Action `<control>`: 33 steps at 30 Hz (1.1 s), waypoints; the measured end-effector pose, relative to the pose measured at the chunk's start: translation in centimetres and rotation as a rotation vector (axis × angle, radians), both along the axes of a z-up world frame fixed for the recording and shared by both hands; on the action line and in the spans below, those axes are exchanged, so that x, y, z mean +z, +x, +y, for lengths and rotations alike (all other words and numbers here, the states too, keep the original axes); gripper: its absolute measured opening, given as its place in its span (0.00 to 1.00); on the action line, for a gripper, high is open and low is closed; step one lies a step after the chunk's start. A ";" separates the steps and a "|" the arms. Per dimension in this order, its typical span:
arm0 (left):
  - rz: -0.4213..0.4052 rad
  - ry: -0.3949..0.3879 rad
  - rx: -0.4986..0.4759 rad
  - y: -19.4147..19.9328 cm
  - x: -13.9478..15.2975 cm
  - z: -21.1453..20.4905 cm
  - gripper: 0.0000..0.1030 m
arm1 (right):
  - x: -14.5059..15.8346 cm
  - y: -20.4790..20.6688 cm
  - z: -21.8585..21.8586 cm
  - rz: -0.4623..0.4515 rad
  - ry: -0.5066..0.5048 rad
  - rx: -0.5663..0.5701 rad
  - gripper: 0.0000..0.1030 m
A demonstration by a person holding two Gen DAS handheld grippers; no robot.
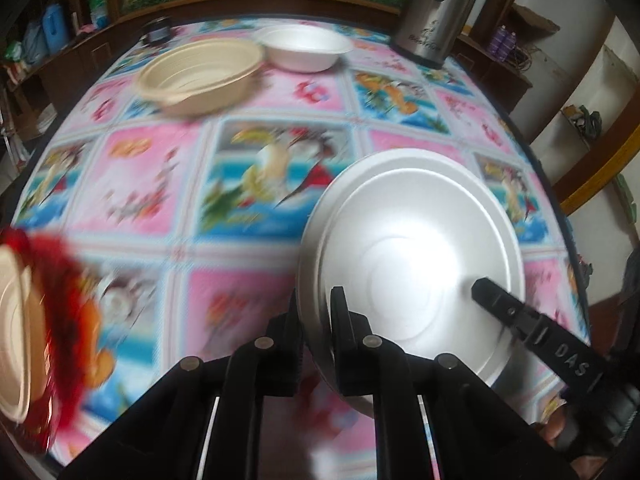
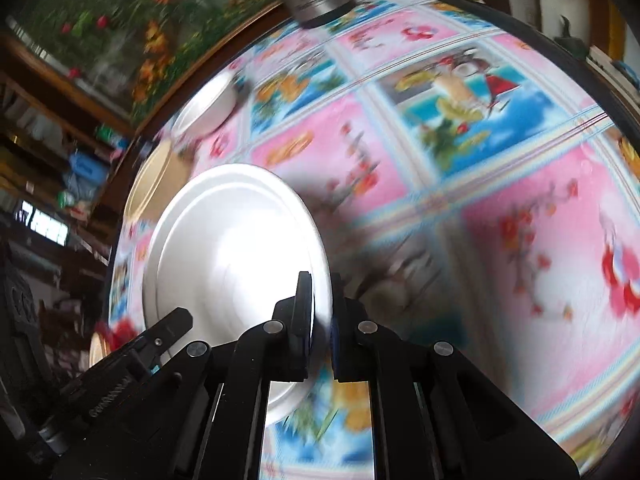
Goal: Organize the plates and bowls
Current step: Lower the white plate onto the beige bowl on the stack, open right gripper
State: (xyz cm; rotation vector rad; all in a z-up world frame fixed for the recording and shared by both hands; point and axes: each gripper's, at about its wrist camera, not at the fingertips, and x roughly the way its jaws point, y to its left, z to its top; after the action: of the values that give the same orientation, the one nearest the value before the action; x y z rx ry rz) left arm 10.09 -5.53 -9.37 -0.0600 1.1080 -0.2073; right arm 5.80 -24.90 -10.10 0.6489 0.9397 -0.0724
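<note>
A white plate (image 1: 416,240) is held between both grippers above the patterned table. My left gripper (image 1: 316,320) is shut on its left rim. The right gripper's finger (image 1: 516,320) reaches onto the plate from the right. In the right wrist view my right gripper (image 2: 320,312) is shut on the same white plate (image 2: 224,248) at its right rim, and the left gripper's finger (image 2: 168,328) shows at the lower left. A beige bowl (image 1: 200,76) and a white bowl (image 1: 304,46) stand at the table's far side.
A steel thermos (image 1: 436,12) stands at the far right of the table (image 1: 280,100). A dark jar (image 1: 158,30) sits at the far left. A red packet with a beige bowl (image 1: 16,340) lies at the left edge. Shelves surround the table.
</note>
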 end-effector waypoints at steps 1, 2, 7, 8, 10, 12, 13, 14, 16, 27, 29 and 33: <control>0.000 0.005 0.004 -0.7 0.0 0.6 0.12 | 0.1 -0.3 0.7 -0.002 -0.010 0.017 0.06; -0.002 0.011 0.008 -1.3 0.0 1.2 0.12 | 0.2 -0.6 1.3 -0.003 -0.015 0.033 0.06; -0.045 0.023 0.043 -4.9 1.2 4.9 0.13 | 1.1 -1.8 4.7 -0.021 -0.024 0.125 0.06; -0.056 0.017 0.059 -5.5 1.7 5.9 0.13 | 1.4 -2.0 5.6 -0.029 -0.032 0.143 0.06; -0.078 0.006 0.085 -6.3 2.6 7.6 0.13 | 2.4 -2.4 7.5 -0.054 -0.048 0.184 0.07; -0.113 0.000 0.107 -7.2 3.9 9.2 0.13 | 3.5 -2.6 9.1 -0.083 -0.055 0.219 0.07; -0.133 0.001 0.121 -7.6 4.6 10.2 0.13 | 4.1 -2.7 10.1 -0.101 -0.061 0.239 0.07; -0.149 0.002 0.132 -8.0 5.2 10.9 0.13 | 4.8 -2.7 11.1 -0.120 -0.068 0.260 0.07; -0.177 -0.003 0.166 -8.6 6.4 12.9 0.13 | 6.2 -2.6 13.1 -0.159 -0.079 0.295 0.07; -0.226 -0.023 0.377 -9.6 8.3 23.3 0.13 | 9.1 0.4 24.5 -0.272 -0.140 0.480 0.07; -0.211 -0.032 0.409 -9.3 7.8 24.7 0.13 | 9.0 0.8 26.2 -0.275 -0.144 0.499 0.07; -0.184 -0.033 0.454 -8.7 6.5 26.3 0.13 | 8.3 1.5 29.0 -0.285 -0.167 0.527 0.07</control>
State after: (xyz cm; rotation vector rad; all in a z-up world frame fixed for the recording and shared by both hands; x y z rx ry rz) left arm 1.37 20.77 -2.85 -0.3126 0.8821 0.1731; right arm 7.30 4.07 -1.82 0.2335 0.7917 0.3980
